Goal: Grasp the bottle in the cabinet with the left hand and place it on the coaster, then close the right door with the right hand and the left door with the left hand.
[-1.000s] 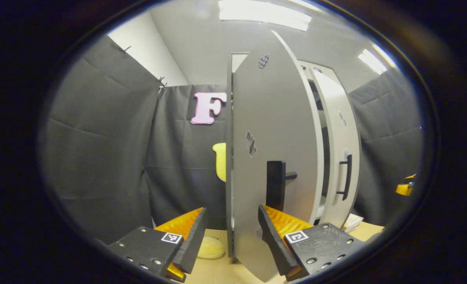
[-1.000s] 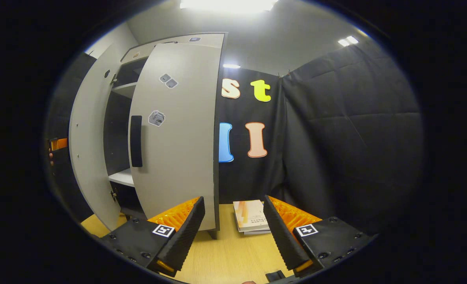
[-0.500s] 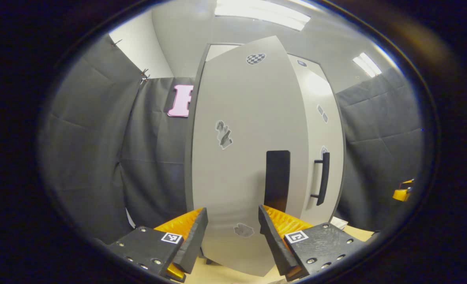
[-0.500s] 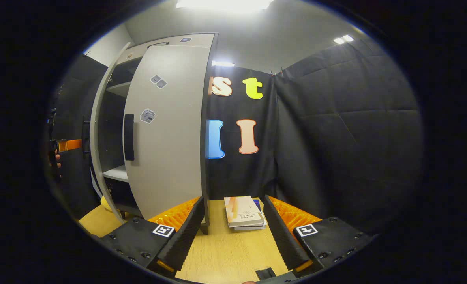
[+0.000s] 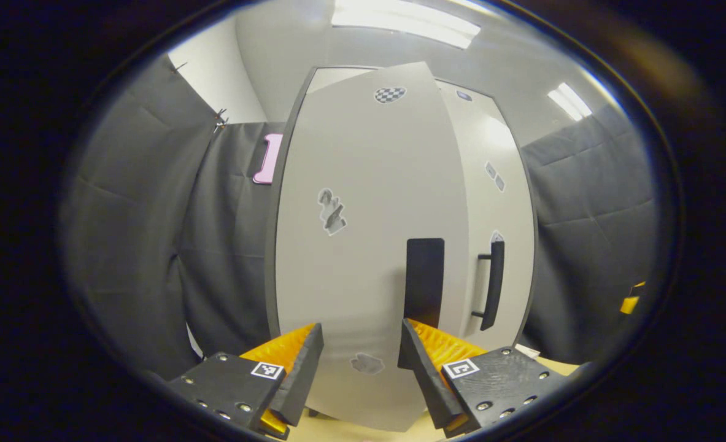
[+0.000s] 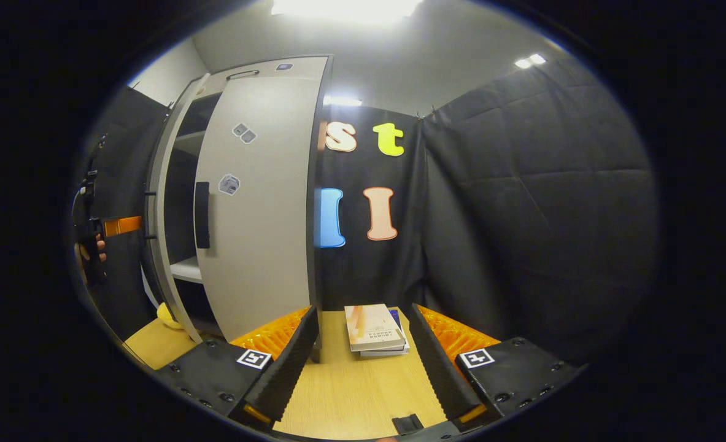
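In the left gripper view the grey left door (image 5: 350, 245) stands close ahead, almost flush with the right door (image 5: 498, 202). Its black handle (image 5: 424, 282) rises just above my left gripper (image 5: 359, 362), which is open with the door face right in front of its fingertips. In the right gripper view the right door (image 6: 258, 202) looks closed, with its handle (image 6: 201, 215) facing me. The left door (image 6: 161, 202) shows edge-on, still a little ajar, and the left gripper (image 6: 114, 227) is held against its outer side. My right gripper (image 6: 363, 362) is open over the wooden table (image 6: 350, 393).
A small stack of books (image 6: 375, 328) lies on the table beside the cabinet's right side. A yellow object (image 6: 166, 316) sits on the table by the cabinet's foot. Dark shelves (image 6: 185, 270) show through the gap. Black cloth walls surround the booth.
The left door has swung from wide open to nearly closed, with my left gripper following it. The gap into the cabinet has narrowed. My right gripper has shifted only slightly.
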A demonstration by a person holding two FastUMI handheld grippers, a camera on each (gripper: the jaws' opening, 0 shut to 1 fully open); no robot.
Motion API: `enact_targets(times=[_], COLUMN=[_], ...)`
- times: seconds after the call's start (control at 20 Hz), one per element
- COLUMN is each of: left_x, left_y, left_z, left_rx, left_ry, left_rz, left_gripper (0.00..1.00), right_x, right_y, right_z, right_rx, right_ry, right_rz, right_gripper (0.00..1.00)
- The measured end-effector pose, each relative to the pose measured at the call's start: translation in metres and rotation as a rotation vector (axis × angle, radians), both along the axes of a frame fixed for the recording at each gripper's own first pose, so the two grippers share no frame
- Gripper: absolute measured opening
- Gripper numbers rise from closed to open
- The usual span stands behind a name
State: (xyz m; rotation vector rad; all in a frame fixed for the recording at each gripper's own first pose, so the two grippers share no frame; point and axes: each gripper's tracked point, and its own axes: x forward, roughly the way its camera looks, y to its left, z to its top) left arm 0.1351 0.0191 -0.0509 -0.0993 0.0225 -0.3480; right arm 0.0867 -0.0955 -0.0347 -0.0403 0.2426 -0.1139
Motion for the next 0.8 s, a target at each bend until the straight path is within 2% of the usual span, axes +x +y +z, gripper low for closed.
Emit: enact_targets(times=[0.25,0.6,0.8], left_x=[-0.011,-0.043,-0.064], left_y=[0.016,0.057,0.078], left_z=[0.01,0.007,0.004], left_rx=[0.026,0.083,0.097], left_ry=[-0.051,-0.057,-0.044], left_rz=[0.04,0.152,0.194], left_gripper=[0.79,0.79,0.78], right_x=[-0.006,-0.02,-0.033], right_y=[0.008,0.032,0.047], right_z=[0.017,0.038,0.05], right_rx=[0.005,0.061,0.05], right_ry=[-0.042,-0.082,-0.108], right_rz=[0.055,0.166,0.203], right_gripper=[0.95,0.95,0.95])
